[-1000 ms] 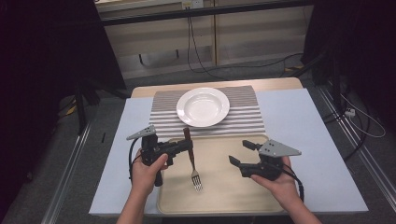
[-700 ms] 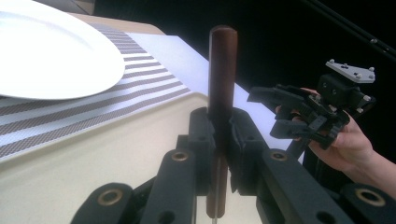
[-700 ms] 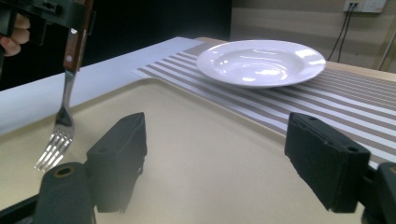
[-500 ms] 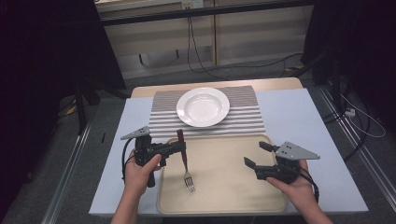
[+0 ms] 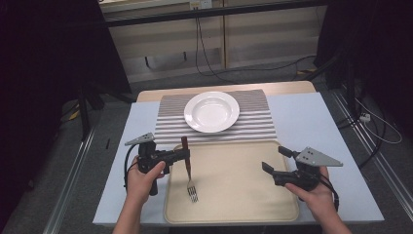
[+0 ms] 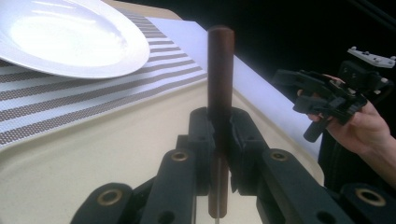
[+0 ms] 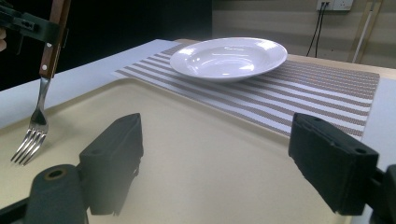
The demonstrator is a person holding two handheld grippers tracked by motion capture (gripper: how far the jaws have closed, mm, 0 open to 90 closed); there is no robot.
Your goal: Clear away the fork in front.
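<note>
— Since a second ago we've carried our right gripper point(image 5: 274, 160) out toward the right end of the tray point(image 5: 234, 195), its jaws just been opening with nothing between them; the fork point(image 5: 188, 168) on the left has hardly shifted.

— Starting at the left, then: our left gripper point(image 5: 181, 155) is clamped on the fork's brown wooden handle, partway down it. We hold the fork steeply, handle end up, tines hanging down over the tray's left part, seemingly clear of it.

— We judge it light and stiff; the wood should grip well, the metal neck would be slicker. Mid-handle is a good hold, though it might pivot between the pads.

— Our left hand point(image 5: 143, 178) keeps the gripper level, pointing rightward. Beyond the tray sits the plate point(image 5: 211, 111) on the striped mat point(image 5: 258, 124).

— On the right, our gripper hovers low, jaws wide, aimed leftward across the tray.
</note>
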